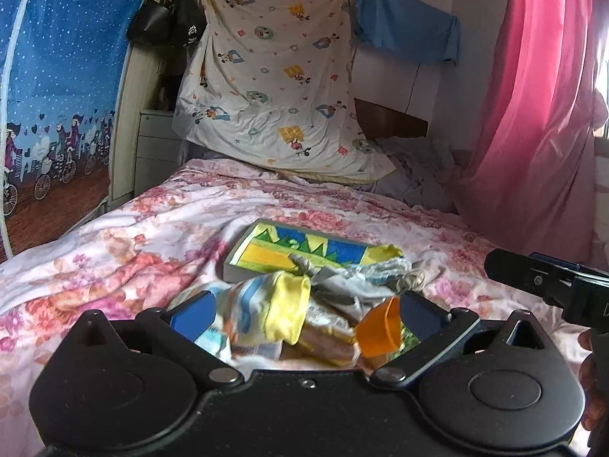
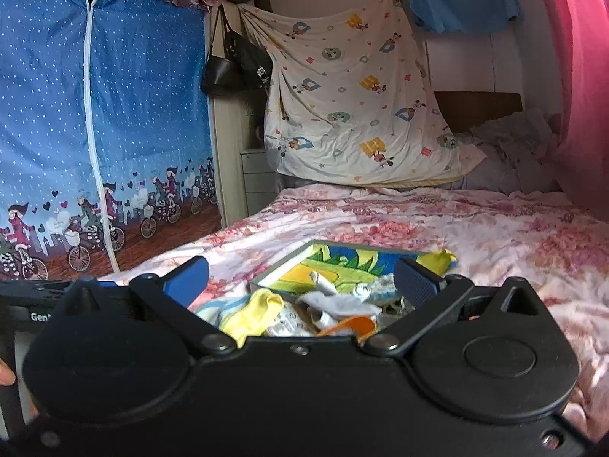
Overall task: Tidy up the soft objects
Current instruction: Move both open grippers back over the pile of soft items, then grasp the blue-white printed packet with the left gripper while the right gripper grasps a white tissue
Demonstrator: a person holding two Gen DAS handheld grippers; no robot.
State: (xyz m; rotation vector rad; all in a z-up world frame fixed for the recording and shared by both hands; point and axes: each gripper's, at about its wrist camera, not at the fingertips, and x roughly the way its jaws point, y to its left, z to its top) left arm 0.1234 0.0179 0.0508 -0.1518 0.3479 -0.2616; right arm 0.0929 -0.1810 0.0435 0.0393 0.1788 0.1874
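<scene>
A heap of small soft items lies on the floral bedspread (image 1: 160, 236): a yellow sock (image 1: 287, 304), a blue-striped piece (image 1: 247, 304), grey-white socks (image 1: 342, 289) and an orange-tipped one (image 1: 378, 327). Behind the heap lies a colourful flat box (image 1: 297, 251). My left gripper (image 1: 304, 318) is open, its blue pads on either side of the heap just above it. In the right wrist view the same yellow sock (image 2: 251, 314), grey socks (image 2: 338, 301) and box (image 2: 335, 266) sit below my open right gripper (image 2: 300, 276). Neither gripper holds anything.
A cartoon-print sheet (image 1: 274, 87) hangs at the head of the bed beside a blue cloth (image 1: 407, 30). A pink curtain (image 1: 533, 106) falls on the right, a blue fabric wardrobe (image 2: 95, 114) stands left. Crumpled grey bedding (image 2: 510, 152) lies at the far right.
</scene>
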